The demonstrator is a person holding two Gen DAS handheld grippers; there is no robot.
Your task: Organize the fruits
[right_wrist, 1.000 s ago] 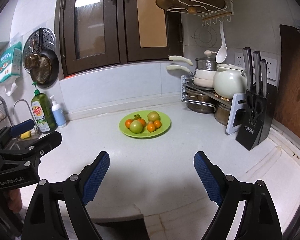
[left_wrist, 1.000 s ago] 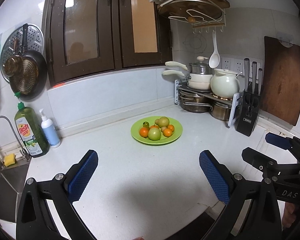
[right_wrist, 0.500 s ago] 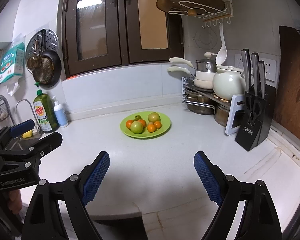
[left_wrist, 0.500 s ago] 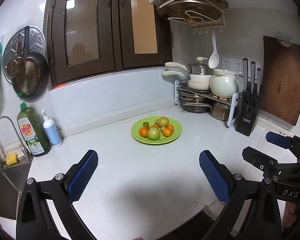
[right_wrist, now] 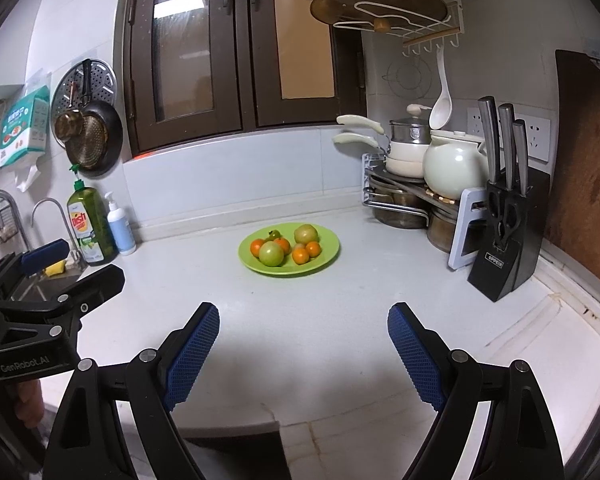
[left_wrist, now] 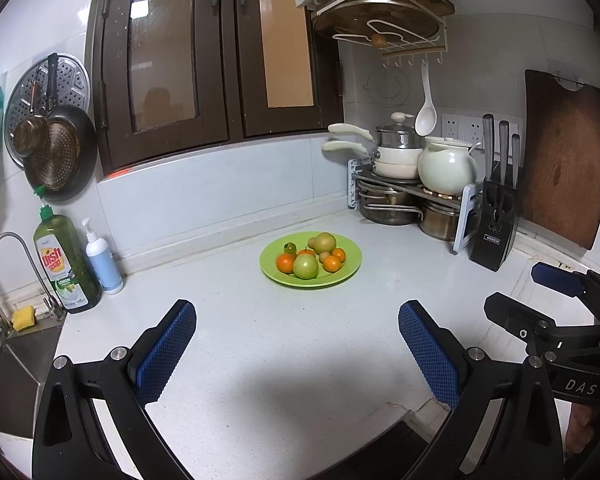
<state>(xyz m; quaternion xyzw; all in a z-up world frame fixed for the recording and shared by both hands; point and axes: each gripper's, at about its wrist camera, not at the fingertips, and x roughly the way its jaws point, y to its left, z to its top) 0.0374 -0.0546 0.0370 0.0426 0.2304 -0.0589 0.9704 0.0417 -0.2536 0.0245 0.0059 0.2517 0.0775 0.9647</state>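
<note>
1. The left gripper [left_wrist: 297, 338] is released, its jaws spread wide and holding nothing. Its black angular fingers end in long blue pads [left_wrist: 167, 350] with a knurled, diamond-grid rubber face.
2. The right gripper [right_wrist: 303, 338] is likewise released and empty, with the same blue textured pads [right_wrist: 416, 356] on black hinged frames fixed by silver rivets.
3. Both hover over the near edge of a white, finely speckled stone countertop [left_wrist: 260, 344], matte and flat.
4. At 12 o'clock from each gripper, well apart from the fingers, sits a shallow round lime-green plate [left_wrist: 350, 256] with a smooth glossy rim.
5. The fruits [left_wrist: 305, 266] are piled on it: smooth green globes, small orange spheres, and one small reddish-green piece with a leafy stem.
6. At 2 o'clock stands a metal rack [left_wrist: 396, 188] with stacked steel pots below, cream pans and a bulbous glazed pot above.
7. Just beside the rack is a black wedge-shaped knife block [left_wrist: 496, 232] with steel handles.
8. At 10 o'clock stands a green dish soap bottle [left_wrist: 66, 264], translucent plastic, near a white pump bottle [left_wrist: 102, 258].
</note>
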